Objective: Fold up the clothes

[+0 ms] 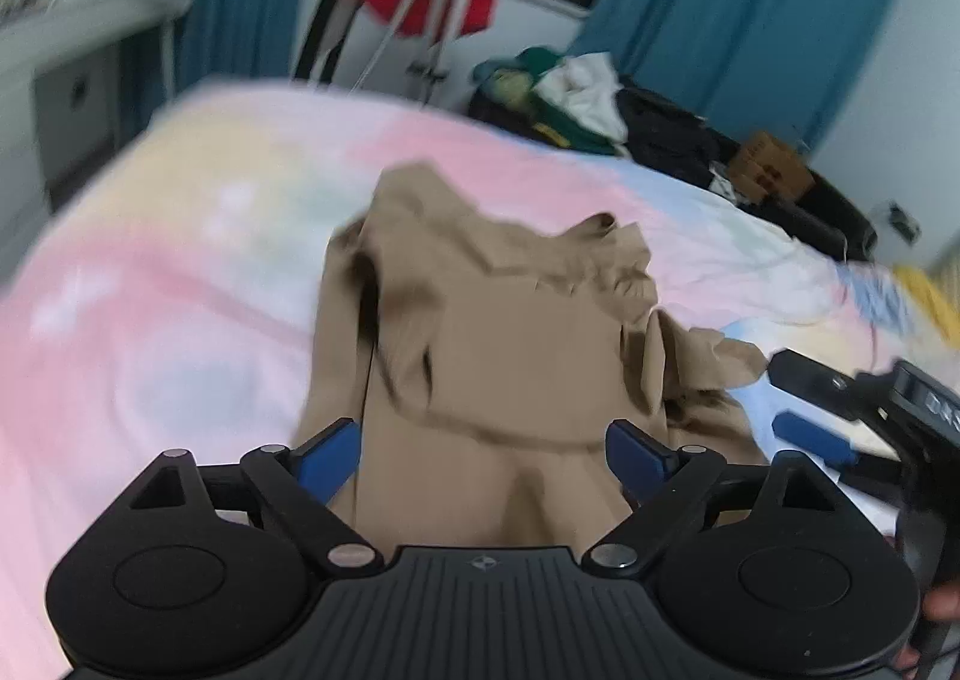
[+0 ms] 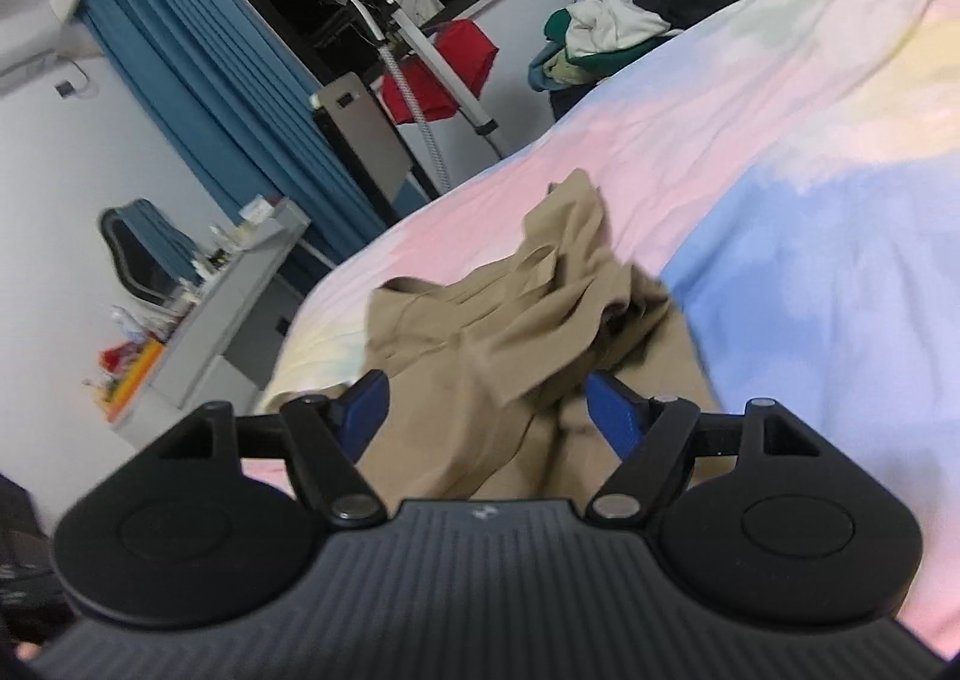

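Khaki garment (image 1: pixel 498 332) lies crumpled mid-bed (image 1: pixel 180 236); left hand-held gripper (image 1: pixel 483 455) and right hand-held gripper (image 2: pixel 486 410) both gape empty; flattening pending, edge grasp needed next

Both grippers are black, with ribbed bodies, round side discs, silver pivot screws and blue fingers (image 1: pixel 333 455).
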{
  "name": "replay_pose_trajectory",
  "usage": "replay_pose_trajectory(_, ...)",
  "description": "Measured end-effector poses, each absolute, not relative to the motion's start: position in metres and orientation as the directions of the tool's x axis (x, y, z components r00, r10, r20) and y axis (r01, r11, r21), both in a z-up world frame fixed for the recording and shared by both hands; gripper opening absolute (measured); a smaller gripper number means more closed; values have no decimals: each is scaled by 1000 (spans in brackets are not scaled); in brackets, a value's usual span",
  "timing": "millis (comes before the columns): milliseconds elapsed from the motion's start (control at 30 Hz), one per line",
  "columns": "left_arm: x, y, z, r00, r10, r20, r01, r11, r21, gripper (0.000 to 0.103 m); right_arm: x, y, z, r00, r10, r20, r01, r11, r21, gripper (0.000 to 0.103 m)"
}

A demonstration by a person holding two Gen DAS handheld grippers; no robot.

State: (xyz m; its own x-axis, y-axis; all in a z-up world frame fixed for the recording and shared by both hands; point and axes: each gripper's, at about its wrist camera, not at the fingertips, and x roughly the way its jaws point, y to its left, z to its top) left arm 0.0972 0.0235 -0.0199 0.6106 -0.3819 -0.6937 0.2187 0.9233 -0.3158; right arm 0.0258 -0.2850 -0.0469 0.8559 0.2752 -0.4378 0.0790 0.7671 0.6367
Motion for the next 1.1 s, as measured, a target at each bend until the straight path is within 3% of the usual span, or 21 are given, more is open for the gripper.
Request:
replay_pose_trajectory(133, 87, 27, -35, 532, -402, -746, 154, 911, -382, 91, 12, -282, -49, 838, 345, -424, 74, 697, 713, 76)
replay_pose_trajectory(267, 88, 27, -52, 470, -427, -773, 116, 897, -426, 91, 12, -267, -64, 786, 390, -480, 105, 680, 725, 76)
replay_pose_trajectory(467, 102, 42, -88, 415, -505, -757, -9, 830, -558, 90, 22, -264, -107, 698, 503, -509, 222, 523, 823, 76)
replay_pose_trajectory(600, 108, 52, -98, 480, -507, -716, -54, 798, -601, 87, 25, -271, -135, 663, 541, -517, 316, 424, 849, 73)
replay_pose_trajectory(833, 114, 63, -99, 557, -472, -683, -92, 783, -615, 66, 20, -262, -145, 624, 614, -483, 362, 320, 876, 76)
replay_pose_trajectory(933, 113, 70, -98, 574, -473, -669, -119, 760, -639, 50, 20, -252, -151, 617, 636, -463, 366, 288, 885, 76)
replay_pose_trajectory(1100, 117, 82, -99, 595, -489, -638, -160, 706, -690, 32, 18, -273, -162, 709, 559, -429, 406, 174, 897, 74)
